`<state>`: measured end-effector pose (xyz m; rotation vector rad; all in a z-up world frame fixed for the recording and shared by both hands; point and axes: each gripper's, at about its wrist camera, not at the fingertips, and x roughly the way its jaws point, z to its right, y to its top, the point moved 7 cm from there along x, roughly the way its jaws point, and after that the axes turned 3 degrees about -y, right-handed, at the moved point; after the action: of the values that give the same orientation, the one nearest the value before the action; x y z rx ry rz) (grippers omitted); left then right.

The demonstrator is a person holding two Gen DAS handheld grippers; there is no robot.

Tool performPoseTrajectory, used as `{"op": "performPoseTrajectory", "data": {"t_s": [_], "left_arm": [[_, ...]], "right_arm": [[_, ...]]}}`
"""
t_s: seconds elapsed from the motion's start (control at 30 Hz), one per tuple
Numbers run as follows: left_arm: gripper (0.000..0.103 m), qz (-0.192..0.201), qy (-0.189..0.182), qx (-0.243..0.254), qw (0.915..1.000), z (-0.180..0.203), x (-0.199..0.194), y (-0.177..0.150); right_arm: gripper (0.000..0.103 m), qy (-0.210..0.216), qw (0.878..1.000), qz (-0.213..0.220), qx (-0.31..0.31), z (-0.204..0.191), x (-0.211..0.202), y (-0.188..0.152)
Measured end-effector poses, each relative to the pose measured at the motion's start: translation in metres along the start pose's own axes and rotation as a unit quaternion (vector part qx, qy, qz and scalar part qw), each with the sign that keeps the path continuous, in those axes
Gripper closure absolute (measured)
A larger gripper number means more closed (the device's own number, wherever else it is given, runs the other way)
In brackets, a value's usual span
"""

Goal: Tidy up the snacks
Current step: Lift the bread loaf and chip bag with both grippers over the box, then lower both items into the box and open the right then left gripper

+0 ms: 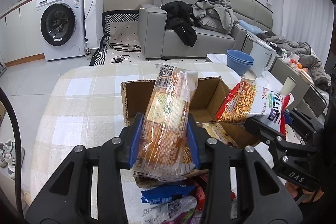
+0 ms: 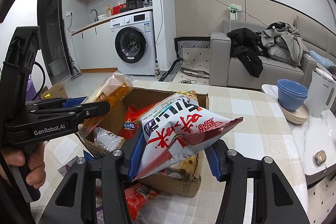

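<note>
Now your left gripper (image 1: 164, 144) clamps the clear-wrapped bread pack (image 1: 168, 119) upright, cardboard box (image 1: 134, 96) just ahead — while your right gripper (image 2: 174, 157) pinches the white-and-red chip bag (image 2: 180, 129), directly over that box (image 2: 180, 184).

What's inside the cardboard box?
The cardboard box holds a red snack packet, a white packet and a spotted cream one. The held bags hide the rest.
</note>
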<state>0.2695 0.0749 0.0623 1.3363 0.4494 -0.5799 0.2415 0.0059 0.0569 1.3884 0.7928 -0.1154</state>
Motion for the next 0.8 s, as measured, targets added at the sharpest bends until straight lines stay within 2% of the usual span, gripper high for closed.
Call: {"op": "performPoseTrajectory", "data": {"t_s": [0.33,0.8], "left_arm": [[0.07,0.001,0.018,0.008,0.9998,-0.001,0.022,0.008],[0.07,-0.025,-0.006,0.001,0.9997,0.0,0.041,-0.012]], "right_arm": [[0.049,0.003,1.0,-0.017,-0.019,-0.009,0.016,0.0],[0.049,0.003,0.999,-0.026,-0.02,-0.005,0.03,-0.001]]}}
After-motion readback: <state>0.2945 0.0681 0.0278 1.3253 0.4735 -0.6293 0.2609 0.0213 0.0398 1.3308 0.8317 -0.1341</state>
